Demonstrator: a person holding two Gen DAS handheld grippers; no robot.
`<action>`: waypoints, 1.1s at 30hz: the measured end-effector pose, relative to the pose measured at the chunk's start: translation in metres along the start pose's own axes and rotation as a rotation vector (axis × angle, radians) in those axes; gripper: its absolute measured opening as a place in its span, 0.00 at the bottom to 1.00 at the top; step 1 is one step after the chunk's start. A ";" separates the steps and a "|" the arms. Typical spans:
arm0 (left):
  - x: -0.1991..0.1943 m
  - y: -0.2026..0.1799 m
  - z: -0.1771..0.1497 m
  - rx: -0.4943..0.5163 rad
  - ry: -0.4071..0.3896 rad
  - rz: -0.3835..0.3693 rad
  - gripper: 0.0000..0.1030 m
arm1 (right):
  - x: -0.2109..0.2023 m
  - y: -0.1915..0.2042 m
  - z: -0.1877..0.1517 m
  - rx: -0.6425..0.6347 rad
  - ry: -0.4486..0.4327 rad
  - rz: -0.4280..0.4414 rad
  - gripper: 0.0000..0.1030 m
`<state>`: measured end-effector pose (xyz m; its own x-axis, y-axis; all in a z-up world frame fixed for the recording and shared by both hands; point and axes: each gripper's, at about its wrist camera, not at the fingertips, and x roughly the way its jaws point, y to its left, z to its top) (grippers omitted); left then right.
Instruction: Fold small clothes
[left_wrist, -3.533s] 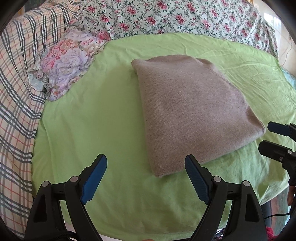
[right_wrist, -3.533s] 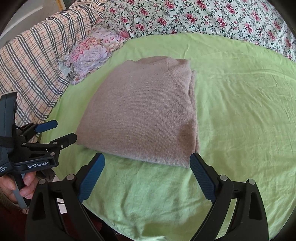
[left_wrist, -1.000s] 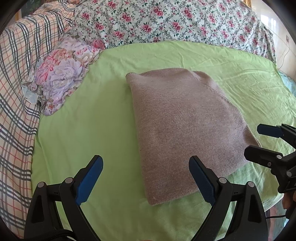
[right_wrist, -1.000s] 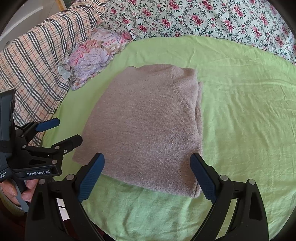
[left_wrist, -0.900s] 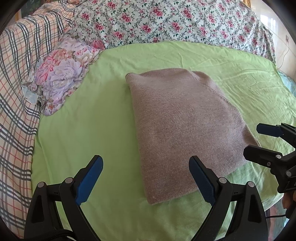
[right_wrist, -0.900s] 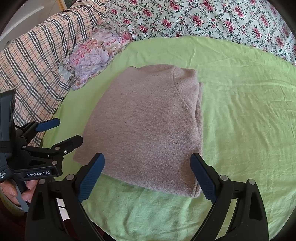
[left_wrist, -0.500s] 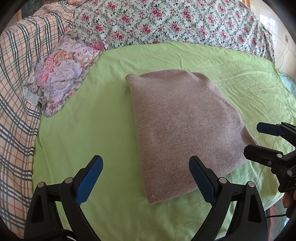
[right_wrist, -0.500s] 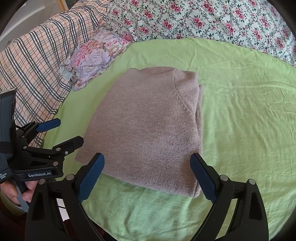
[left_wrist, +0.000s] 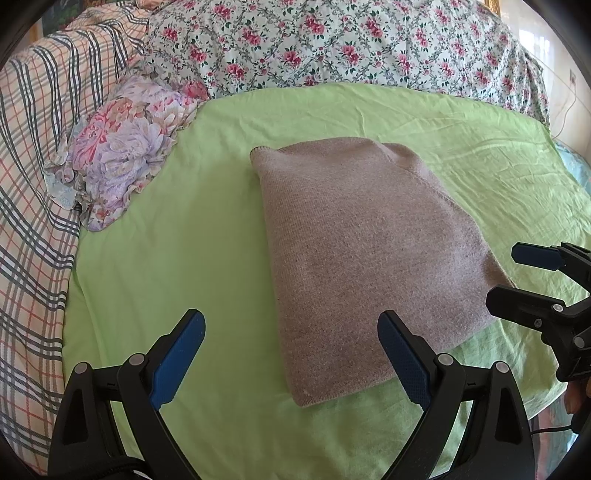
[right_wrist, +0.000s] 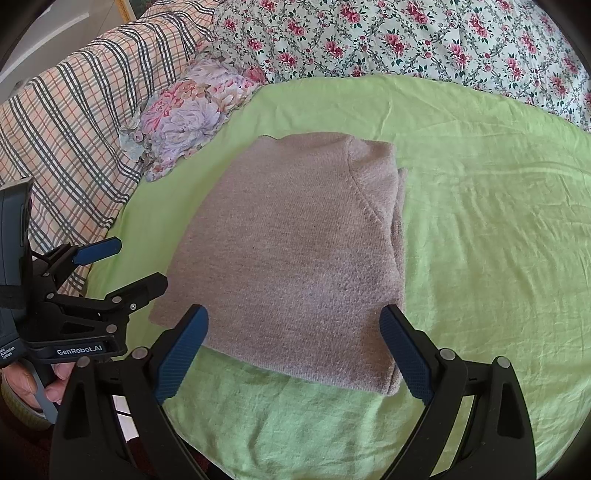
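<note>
Neatly folded, the sweater lies flat in the middle of the green sheet, toward its near edge; the left gripper and right gripper hover just short of it, jaws spread wide, grasping nothing; a floral pillow sits at the sheet's far left corner.

Lying flat on the green sheet: taupe knit sweater, folded into a neat rectangle, nearing the sheet's front edge.
</note>
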<state>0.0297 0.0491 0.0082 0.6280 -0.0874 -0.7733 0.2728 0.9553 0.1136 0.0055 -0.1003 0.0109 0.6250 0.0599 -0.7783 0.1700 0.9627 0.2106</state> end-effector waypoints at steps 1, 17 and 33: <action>0.000 0.000 0.000 0.000 0.000 -0.001 0.92 | 0.000 0.000 0.000 0.001 0.000 -0.001 0.91; 0.007 0.003 0.003 0.003 0.006 -0.009 0.92 | 0.003 -0.001 0.002 0.003 0.005 0.001 0.91; 0.009 0.006 0.004 0.008 0.004 -0.014 0.92 | 0.005 -0.003 0.004 0.003 0.005 0.004 0.92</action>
<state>0.0396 0.0528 0.0042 0.6210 -0.0998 -0.7774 0.2873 0.9518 0.1072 0.0108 -0.1036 0.0087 0.6216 0.0647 -0.7807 0.1701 0.9617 0.2151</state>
